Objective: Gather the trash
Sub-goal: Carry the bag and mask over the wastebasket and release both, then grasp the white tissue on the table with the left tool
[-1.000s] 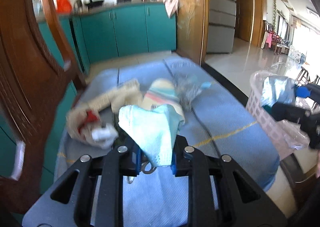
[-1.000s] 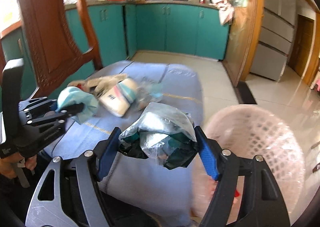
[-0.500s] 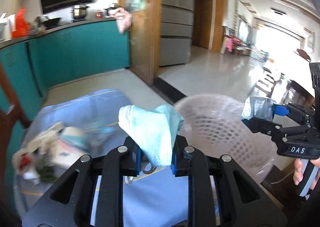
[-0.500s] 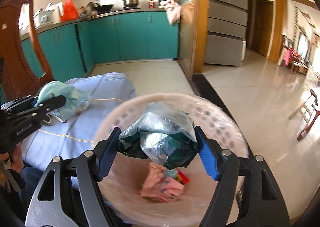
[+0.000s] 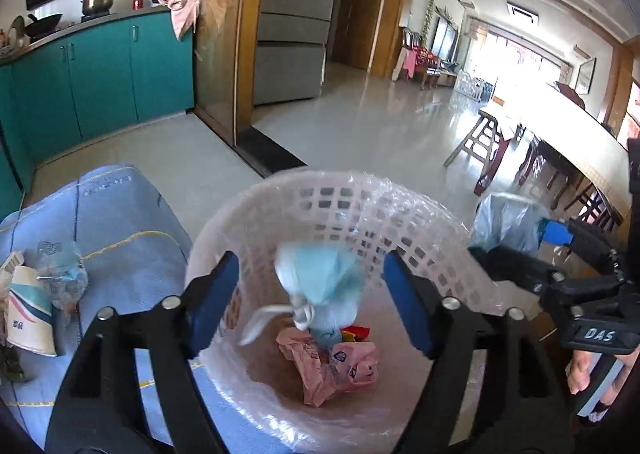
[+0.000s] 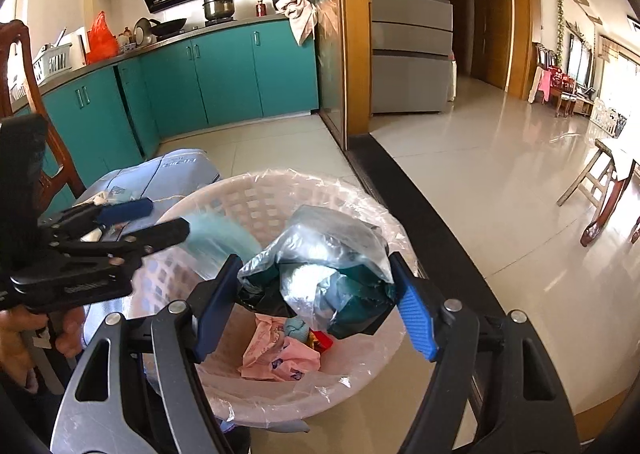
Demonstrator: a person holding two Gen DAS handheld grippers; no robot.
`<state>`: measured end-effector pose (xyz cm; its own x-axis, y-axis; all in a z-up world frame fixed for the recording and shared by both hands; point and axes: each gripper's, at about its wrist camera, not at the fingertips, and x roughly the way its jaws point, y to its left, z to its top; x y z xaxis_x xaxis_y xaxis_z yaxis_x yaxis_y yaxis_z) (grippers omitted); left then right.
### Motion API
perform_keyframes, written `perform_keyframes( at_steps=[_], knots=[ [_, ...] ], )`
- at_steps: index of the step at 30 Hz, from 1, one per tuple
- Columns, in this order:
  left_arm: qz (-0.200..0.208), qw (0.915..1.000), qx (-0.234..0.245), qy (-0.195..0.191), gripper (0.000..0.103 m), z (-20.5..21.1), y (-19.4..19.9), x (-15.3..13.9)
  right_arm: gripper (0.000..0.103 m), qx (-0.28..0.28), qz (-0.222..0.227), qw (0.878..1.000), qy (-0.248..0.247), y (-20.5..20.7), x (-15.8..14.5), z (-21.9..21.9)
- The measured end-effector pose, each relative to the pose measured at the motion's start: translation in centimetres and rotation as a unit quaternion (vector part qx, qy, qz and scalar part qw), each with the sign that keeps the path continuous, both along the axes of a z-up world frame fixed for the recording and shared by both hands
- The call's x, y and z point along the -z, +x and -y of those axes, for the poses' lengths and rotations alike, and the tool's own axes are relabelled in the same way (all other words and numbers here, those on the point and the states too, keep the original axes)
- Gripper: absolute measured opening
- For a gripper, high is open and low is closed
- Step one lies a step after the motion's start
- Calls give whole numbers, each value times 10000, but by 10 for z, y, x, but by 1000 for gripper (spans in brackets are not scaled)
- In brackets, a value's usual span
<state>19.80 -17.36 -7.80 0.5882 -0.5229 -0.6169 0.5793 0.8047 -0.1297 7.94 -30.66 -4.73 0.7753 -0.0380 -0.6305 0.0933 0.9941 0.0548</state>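
Both grippers tilt down over the basket's [image 5: 400,214] rim: left gripper [image 5: 310,294] just opened, mask [image 5: 320,278] loose; right gripper [image 6: 316,294] clamps a bag [image 6: 328,250].

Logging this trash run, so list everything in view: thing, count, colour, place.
Basket: one, pale pink, clear liner, beside the cloth.
Face mask: one, light blue, blurred, loose between the left fingers, above the basket.
Pink wrapper: one, pink, basket bottom.
Foil bag: one, silver and dark green, over the basket.
Cloth: one, blue, under the remaining litter.
Carton: one, white with teal and red, on the cloth.
Cabinets: several, teal, far wall.
Fridge: one, grey.
Left gripper: jaws just opened wide.
Right gripper: clamps the foil bag.
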Motion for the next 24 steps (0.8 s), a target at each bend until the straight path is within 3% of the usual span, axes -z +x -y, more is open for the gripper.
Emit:
perform_keyframes(
  at_steps=[5, 8, 11, 13, 15, 18, 21, 23, 24],
  knots=[
    [210, 9981, -563, 96, 79, -35, -1, -8, 83, -123, -112, 9998, -98, 11, 7, -15],
    [455, 9916, -1145, 387, 79, -67, -1, -9, 84, -250, -106, 9996, -74, 18, 6, -24],
    [793, 9695, -2088, 1007, 79, -106, -2, -8, 84, -443, -107, 9990, -32, 23, 6, -38],
    [906, 9433, -2860, 1424, 77, -139, 0, -5, 84, -601, -110, 9981, -61, 29, 6, -53],
    [737, 9192, -3537, 1564, 75, -179, 6, 0, 84, -765, -115, 9970, -52, 35, 6, -69],
    [225, 8920, -4240, 1548, 65, -235, 13, 11, 84, -1044, -112, 9945, -46, 42, 6, -95],
    [-156, 8827, -4441, 1528, 62, -266, 21, 23, 84, -1317, -83, 9913, 17, 45, 3, -121],
    [-411, 8850, -4404, 1454, 43, -277, 30, 37, 84, -1434, -73, 9896, 36, 45, 2, -133],
    [-573, 8871, -4356, 1415, 25, -281, 34, 44, 84, -1496, -75, 9887, 40, 46, 1, -139]
  ],
)
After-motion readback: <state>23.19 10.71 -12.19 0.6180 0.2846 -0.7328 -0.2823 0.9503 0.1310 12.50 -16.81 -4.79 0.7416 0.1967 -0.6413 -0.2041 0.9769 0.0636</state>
